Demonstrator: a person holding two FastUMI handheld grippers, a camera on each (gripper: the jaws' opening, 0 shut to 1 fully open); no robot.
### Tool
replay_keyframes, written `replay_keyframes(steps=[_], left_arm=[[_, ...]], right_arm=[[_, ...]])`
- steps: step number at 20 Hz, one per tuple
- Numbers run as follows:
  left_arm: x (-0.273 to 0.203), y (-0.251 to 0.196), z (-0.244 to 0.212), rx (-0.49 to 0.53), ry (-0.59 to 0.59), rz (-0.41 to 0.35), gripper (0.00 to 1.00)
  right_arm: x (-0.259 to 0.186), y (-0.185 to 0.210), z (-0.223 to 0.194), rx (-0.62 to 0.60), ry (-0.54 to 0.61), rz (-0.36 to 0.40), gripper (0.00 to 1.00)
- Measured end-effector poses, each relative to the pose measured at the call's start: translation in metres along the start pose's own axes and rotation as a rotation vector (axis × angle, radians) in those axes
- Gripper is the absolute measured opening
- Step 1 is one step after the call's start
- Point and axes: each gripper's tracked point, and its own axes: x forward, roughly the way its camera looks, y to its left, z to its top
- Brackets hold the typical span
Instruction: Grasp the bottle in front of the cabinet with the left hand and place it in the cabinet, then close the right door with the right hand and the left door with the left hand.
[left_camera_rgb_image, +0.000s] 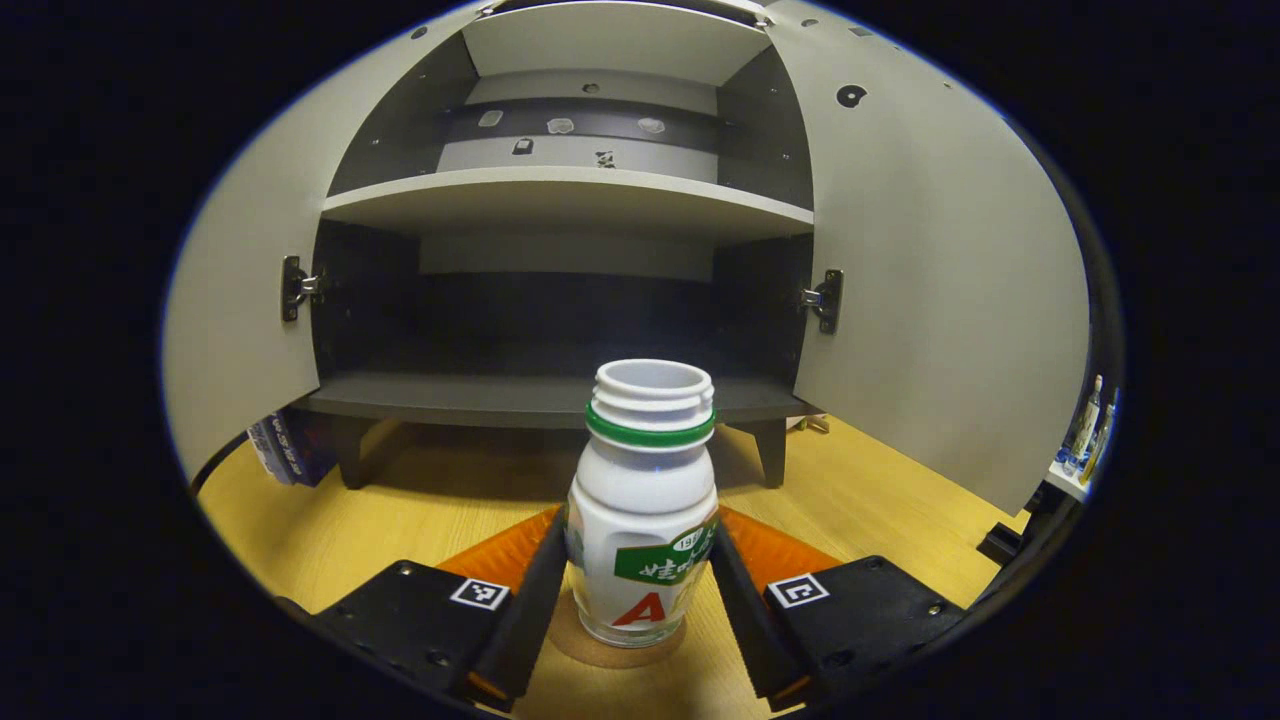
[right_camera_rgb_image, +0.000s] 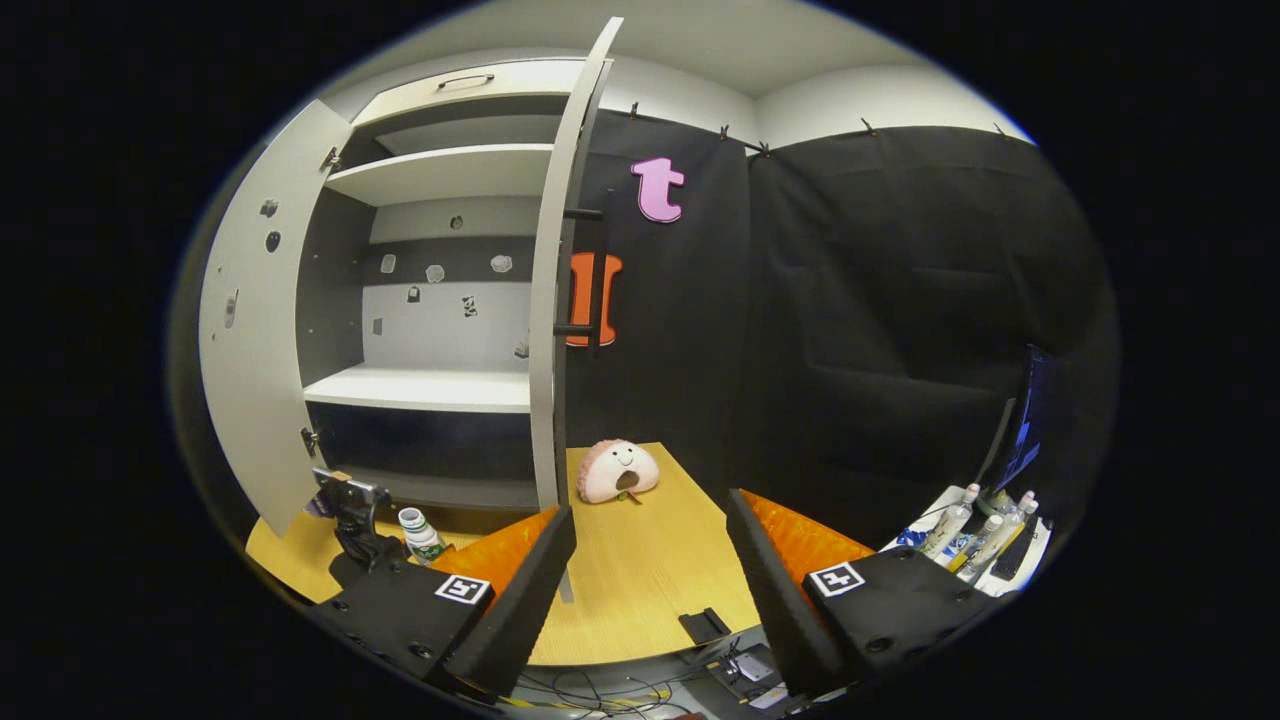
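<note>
- Both cabinet doors stand swung wide, so the way into it from the front is open.
- The lower compartment, under the shelf, is bare and dark.
- The bottle stands on the counter in front of the cabinet floor's edge.
- The right door stands edge-on ahead of the right gripper; a plush toy sits on the counter just past it.

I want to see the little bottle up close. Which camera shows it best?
The left gripper view: the bottle stands big and uncapped between the left claw fingers. The right gripper view shows it tiny and far off, before the cabinet.
</note>
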Motion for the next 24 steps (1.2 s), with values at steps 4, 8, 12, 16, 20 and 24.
replay_keyframes(steps=[4,8,12,16,20,24], left_arm=[[-0.014,0.014,0.031,0.018,0.023,-0.003,0.8],[-0.037,0.031,0.082,0.005,0.021,-0.011,0.79],[-0.061,0.046,0.135,-0.005,0.049,-0.033,0.79],[-0.078,0.058,0.199,-0.035,0.005,-0.057,0.79],[-0.076,0.068,0.264,0.005,-0.046,-0.073,0.79],[-0.062,0.077,0.321,0.05,-0.086,-0.061,0.79]], right_arm=[[0.006,0.006,0.001,0.014,-0.005,0.026,1.0],[0.009,0.019,0.001,0.014,-0.013,0.059,1.0],[0.011,0.029,0.002,0.016,-0.015,0.085,1.0],[0.008,0.036,0.004,0.039,-0.02,0.114,0.99],[0.004,0.041,0.005,0.04,-0.018,0.133,0.99],[0.002,0.041,0.008,0.046,-0.023,0.142,1.0]])
